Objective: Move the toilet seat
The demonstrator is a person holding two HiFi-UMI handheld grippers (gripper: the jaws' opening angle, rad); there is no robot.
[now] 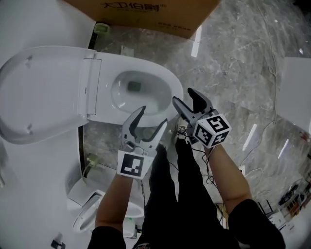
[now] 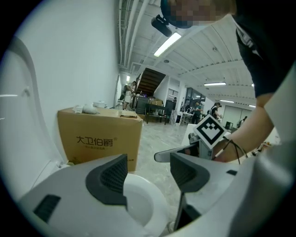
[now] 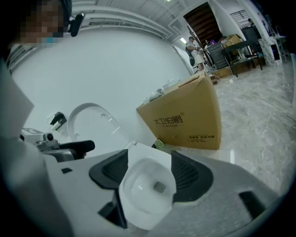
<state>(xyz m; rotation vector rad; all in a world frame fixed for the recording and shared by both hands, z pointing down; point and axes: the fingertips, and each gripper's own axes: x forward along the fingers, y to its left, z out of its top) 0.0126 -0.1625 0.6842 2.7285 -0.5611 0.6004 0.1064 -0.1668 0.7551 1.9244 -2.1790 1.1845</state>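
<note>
I see left gripper (image 1: 153, 119) and right gripper (image 1: 183, 96) both with fingers spread, holding nothing, near the bowl's (image 1: 167, 85) front rim. Toilet seat (image 1: 43, 92) is raised at 9 o'clock, well apart from both. Cardboard box (image 1: 146, 14) at 12.

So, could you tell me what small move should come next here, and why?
Probably reach the left gripper forward and leftward toward the rim of the raised toilet seat. Both it and the right gripper hang open and empty over the near side of the bowl. The seat stands upright at the back, touched by neither, and the left gripper looks nearer to it.
</note>
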